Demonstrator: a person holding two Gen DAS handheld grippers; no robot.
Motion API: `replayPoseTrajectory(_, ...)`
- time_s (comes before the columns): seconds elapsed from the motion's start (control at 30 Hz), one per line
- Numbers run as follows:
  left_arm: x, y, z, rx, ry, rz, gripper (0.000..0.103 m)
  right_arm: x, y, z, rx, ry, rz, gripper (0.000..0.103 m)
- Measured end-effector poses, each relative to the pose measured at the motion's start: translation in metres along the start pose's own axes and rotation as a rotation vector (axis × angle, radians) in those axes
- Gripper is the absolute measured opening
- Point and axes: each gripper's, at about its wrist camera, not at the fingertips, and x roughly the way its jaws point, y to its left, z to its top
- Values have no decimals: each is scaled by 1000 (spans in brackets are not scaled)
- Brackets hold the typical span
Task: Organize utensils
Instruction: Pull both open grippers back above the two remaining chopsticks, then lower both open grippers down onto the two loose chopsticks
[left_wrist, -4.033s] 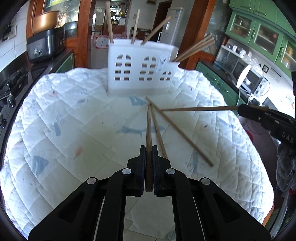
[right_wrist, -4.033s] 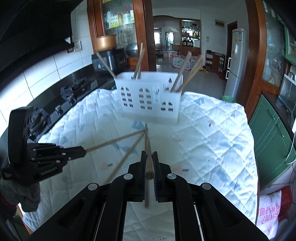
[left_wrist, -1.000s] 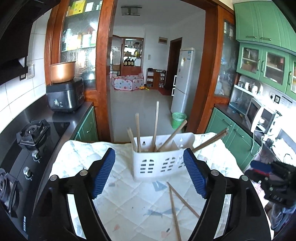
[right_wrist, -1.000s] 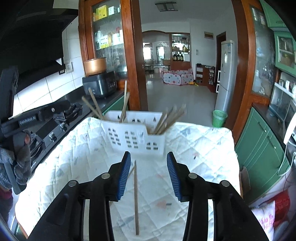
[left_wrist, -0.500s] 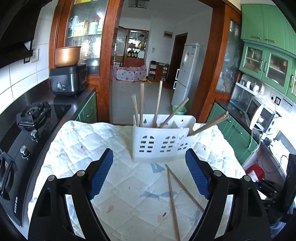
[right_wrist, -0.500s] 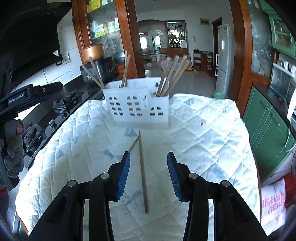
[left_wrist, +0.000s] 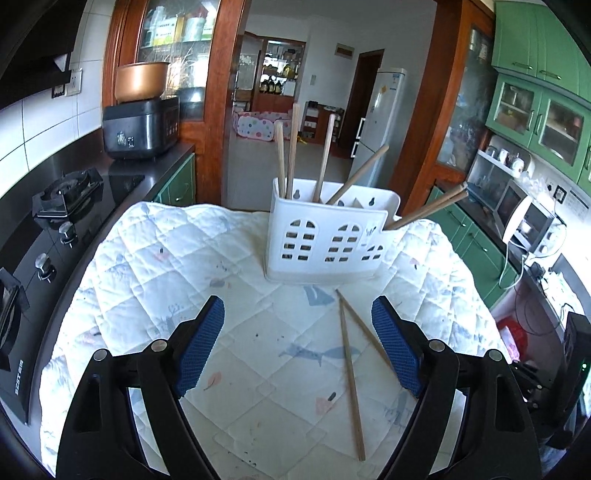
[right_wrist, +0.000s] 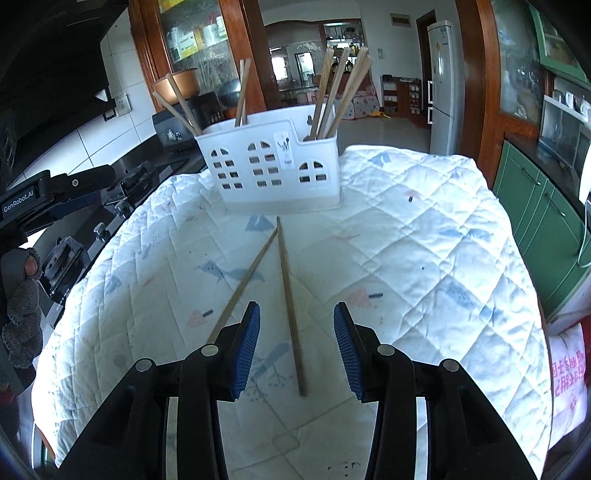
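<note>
Setting: bench covered by a white quilted cloth with faint fish prints (right_wrist: 424, 229); black gas hob (left_wrist: 66, 192) along one side.
Holder: white plastic utensil caddy with arched cut-outs (right_wrist: 273, 173) stands upright at the far end of the cloth, divided into compartments; several wooden chopsticks already lean in it.
Loose pieces: two long wooden chopsticks (right_wrist: 290, 302) lie flat on the cloth just in front of the caddy, far tips nearly meeting, near ends splayed apart in a narrow V. In the left wrist view the same pair (left_wrist: 349, 373) lies right of centre.
Right gripper (right_wrist: 296, 350): jaws partly open, nothing between the pads; the right-hand stick of the V lies on the cloth below the gap, near end just ahead of the pads.
Left gripper (left_wrist: 297, 347): jaws spread wide, empty, having just eased open a little further; one stick runs inside the gap near the right pad, not touched.
Handling, judged: sticks look light, stiff, thin and smooth, so likely to roll or skid on the soft quilt and pivot if pinched at one tip.
Grasp point, judged: near the thick end but inboard of it, pads square across the shaft, one stick at a time.
Risk, judged: catching cloth along with wood.
</note>
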Motion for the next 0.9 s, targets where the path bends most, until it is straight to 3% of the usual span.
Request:
replayPoseTrajectory(0.5,7,2,-19,-6,38,3,82,12,0,-11,12,26,-6,41)
replayPoseTrajectory(0.9,20,8,-46,-9,107,4,82,31,2,-16,-20,67,-4,29)
